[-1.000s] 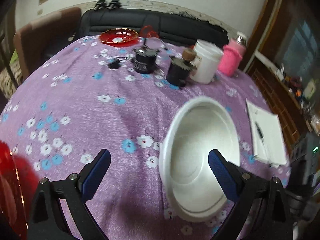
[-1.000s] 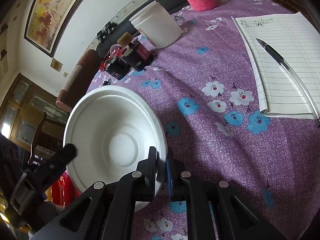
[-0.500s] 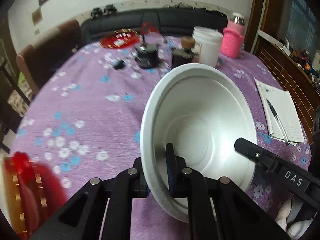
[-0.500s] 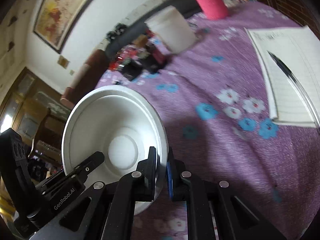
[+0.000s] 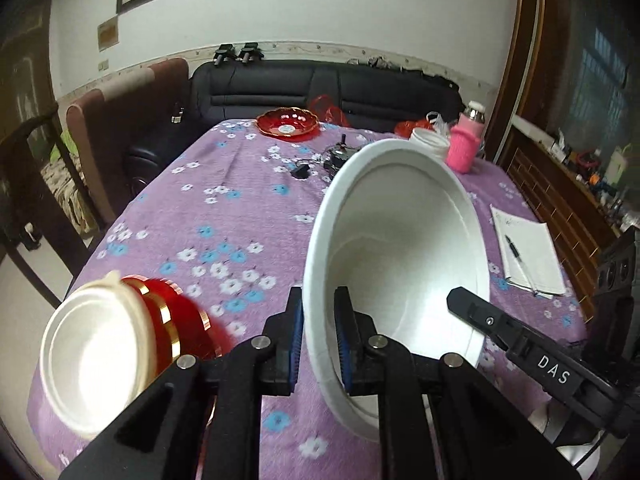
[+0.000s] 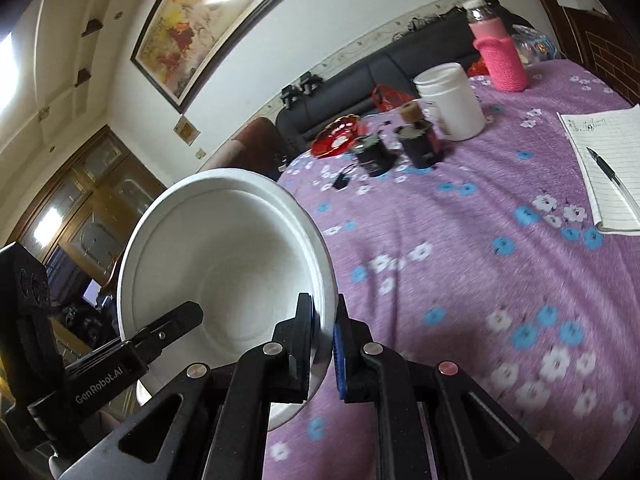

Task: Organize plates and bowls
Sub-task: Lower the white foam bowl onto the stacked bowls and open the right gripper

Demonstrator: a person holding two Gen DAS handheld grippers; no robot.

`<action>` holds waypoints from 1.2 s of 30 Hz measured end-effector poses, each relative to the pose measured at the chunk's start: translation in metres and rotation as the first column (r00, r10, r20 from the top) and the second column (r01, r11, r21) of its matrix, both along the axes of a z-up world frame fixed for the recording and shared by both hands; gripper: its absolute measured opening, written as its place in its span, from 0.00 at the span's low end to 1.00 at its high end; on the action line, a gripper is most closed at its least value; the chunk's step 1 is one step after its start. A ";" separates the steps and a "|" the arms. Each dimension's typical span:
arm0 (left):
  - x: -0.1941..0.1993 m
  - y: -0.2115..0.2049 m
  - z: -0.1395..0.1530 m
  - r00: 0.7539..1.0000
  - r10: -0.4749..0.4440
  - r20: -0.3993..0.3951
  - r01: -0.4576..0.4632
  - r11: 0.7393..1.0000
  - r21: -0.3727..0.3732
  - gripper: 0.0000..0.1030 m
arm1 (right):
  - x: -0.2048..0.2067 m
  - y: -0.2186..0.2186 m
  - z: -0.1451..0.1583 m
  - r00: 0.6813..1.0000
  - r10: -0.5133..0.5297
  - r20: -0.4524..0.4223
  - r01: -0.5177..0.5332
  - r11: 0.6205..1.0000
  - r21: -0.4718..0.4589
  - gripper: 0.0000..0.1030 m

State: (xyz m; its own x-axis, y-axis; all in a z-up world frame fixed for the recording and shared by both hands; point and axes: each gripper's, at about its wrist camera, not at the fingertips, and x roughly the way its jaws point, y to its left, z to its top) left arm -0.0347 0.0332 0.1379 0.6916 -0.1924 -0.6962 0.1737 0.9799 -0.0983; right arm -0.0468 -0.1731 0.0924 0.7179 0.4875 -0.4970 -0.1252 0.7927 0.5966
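A white bowl [image 5: 404, 240] is held up off the purple flowered tablecloth [image 5: 224, 216], tilted on edge. My left gripper [image 5: 319, 308] is shut on its near rim. My right gripper [image 6: 322, 316] is shut on the opposite rim of the same white bowl [image 6: 224, 256]; its finger shows in the left wrist view [image 5: 476, 312]. A stack of red gold-banded bowls with a white bowl inside [image 5: 116, 340] lies at the table's near left edge. A red dish [image 5: 288, 122] sits at the far end.
Two dark jars [image 6: 418, 144], a white tub [image 6: 452, 100] and a pink-sleeved bottle [image 6: 500, 60] stand mid-table to far right. A notepad with a pen [image 6: 608, 168] lies at the right. A black sofa [image 5: 320, 88] and chair [image 5: 120, 120] are behind the table.
My left gripper went from open beside the bowl to shut on its rim. Both grippers lifted the bowl off the table and tilted it; the stack at the left came into view.
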 end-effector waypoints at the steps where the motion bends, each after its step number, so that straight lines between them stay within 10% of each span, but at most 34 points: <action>1: -0.003 0.005 0.001 1.000 0.003 0.003 -0.003 1.000 -0.008 0.14 | -0.003 0.007 0.003 1.000 0.009 0.001 -0.009 1.000 -0.008 0.11; 22: -0.065 0.198 0.021 0.957 0.286 0.048 -0.276 0.949 -0.152 0.14 | -0.023 0.212 0.053 0.961 0.274 0.035 -0.258 0.936 -0.238 0.14; 36: -0.036 0.225 -0.017 0.941 0.335 -0.048 -0.338 0.937 -0.086 0.14 | 0.009 0.257 0.018 0.962 0.259 -0.083 -0.272 0.915 -0.300 0.14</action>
